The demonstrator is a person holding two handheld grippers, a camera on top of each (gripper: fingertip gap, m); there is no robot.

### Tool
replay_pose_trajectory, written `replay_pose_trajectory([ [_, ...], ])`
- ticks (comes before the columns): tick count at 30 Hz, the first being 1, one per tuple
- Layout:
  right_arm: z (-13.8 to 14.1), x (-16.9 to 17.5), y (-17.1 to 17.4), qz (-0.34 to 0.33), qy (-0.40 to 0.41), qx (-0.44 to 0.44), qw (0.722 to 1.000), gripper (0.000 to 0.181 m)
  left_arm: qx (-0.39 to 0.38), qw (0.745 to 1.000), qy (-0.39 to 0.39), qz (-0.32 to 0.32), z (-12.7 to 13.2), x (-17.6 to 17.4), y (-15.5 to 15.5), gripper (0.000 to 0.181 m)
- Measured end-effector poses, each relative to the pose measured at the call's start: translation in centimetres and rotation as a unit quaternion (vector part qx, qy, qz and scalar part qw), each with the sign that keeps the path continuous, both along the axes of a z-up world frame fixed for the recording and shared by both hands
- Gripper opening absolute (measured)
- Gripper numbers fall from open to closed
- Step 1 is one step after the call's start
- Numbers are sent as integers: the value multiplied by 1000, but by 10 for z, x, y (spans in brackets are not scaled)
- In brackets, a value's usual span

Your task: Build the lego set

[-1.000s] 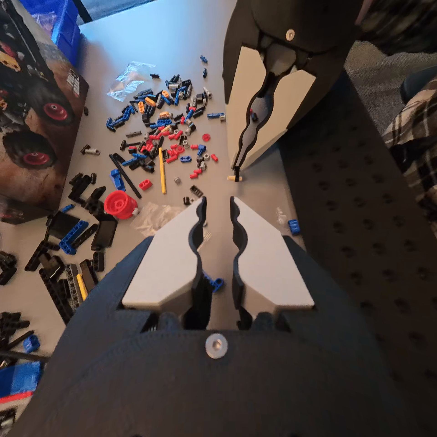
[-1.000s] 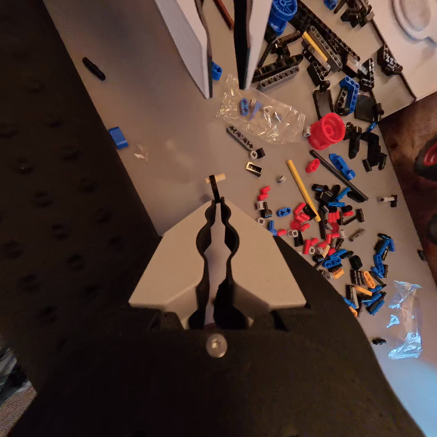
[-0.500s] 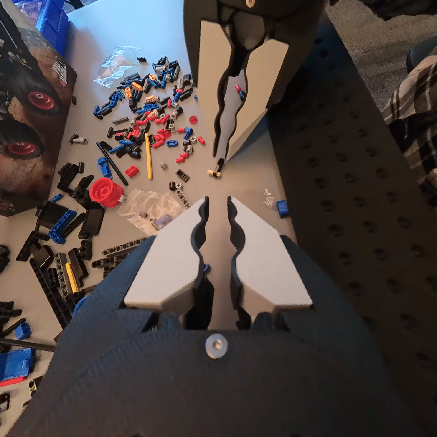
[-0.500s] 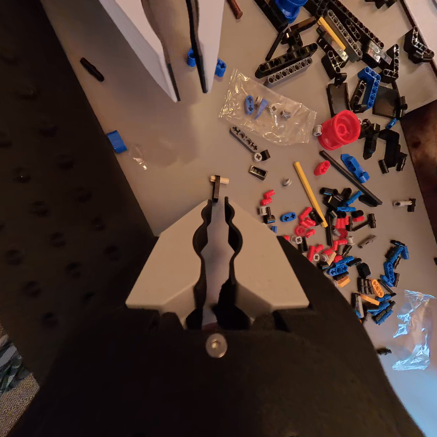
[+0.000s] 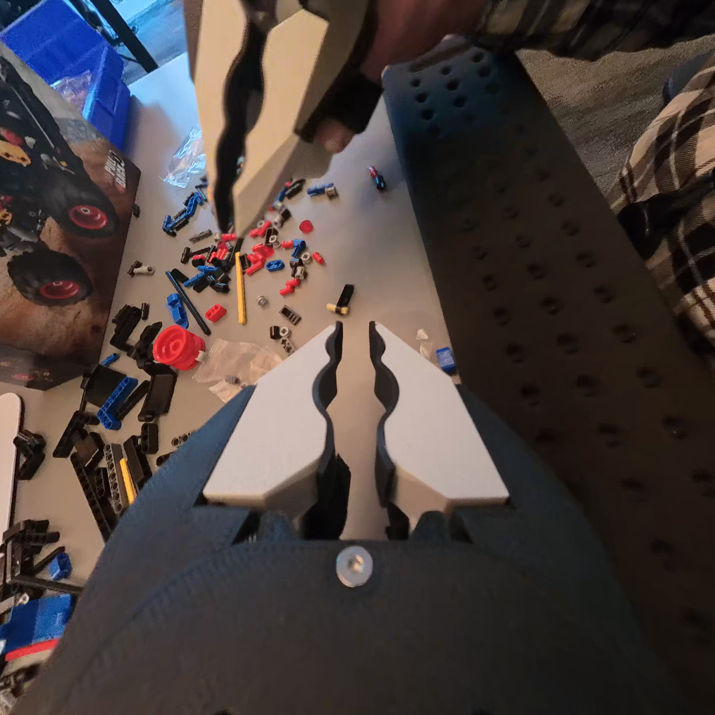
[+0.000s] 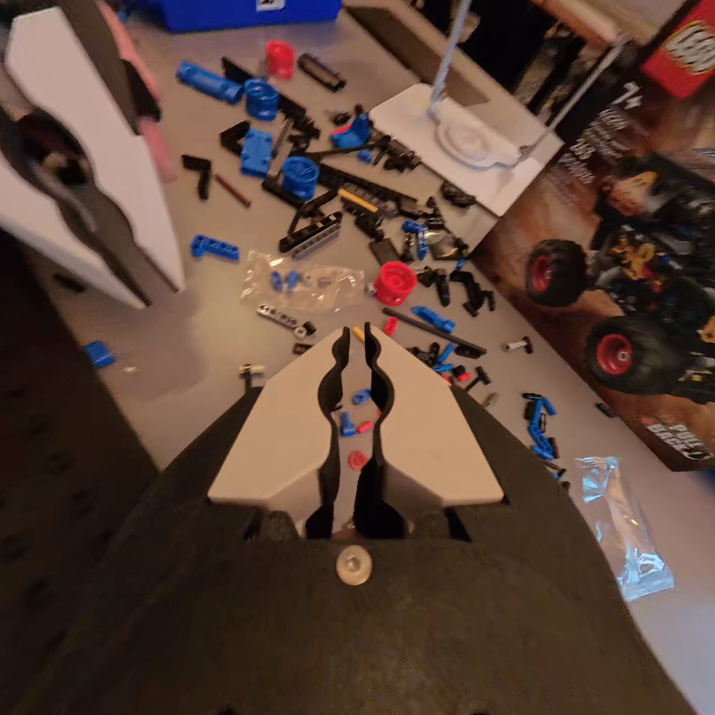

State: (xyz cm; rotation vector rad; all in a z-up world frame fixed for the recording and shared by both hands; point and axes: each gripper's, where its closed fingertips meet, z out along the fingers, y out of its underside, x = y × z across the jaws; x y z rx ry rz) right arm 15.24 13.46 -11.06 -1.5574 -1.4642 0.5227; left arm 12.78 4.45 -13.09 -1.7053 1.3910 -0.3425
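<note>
Matte grey tabletop (image 5: pixel 387 271) littered with glossy plastic lego pieces (image 5: pixel 247 259): stubby pins, a ribbed red wheel hub (image 5: pixel 178 347), crinkly clear bag (image 6: pixel 305 284). Left gripper (image 5: pixel 355 329) jaws parted, empty. Right gripper (image 6: pixel 358 332) jaws slightly apart over the pile, empty too.

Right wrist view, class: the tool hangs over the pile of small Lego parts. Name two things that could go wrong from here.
1. The right tool hovers slightly open over the crowded pile of small parts; closing there may pinch several pieces or scatter them.
2. The small blue piece lies right at the table edge beside the dark perforated board; a nudge from either tool could knock it off.
</note>
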Motion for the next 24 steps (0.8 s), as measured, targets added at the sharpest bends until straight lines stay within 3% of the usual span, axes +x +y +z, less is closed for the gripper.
replay_pose_trajectory([
  [4,2,-3,16,-31,24,54,998,4,10,1000,12,-12,-4,7,-3,13],
  [9,-15,-5,19,-32,-26,145,989,3,16,999,-4,-31,1,17,-10,13],
  [24,-13,-10,15,-14,-3,143,990,2,34,998,-9,-54,5,31,-18,12],
])
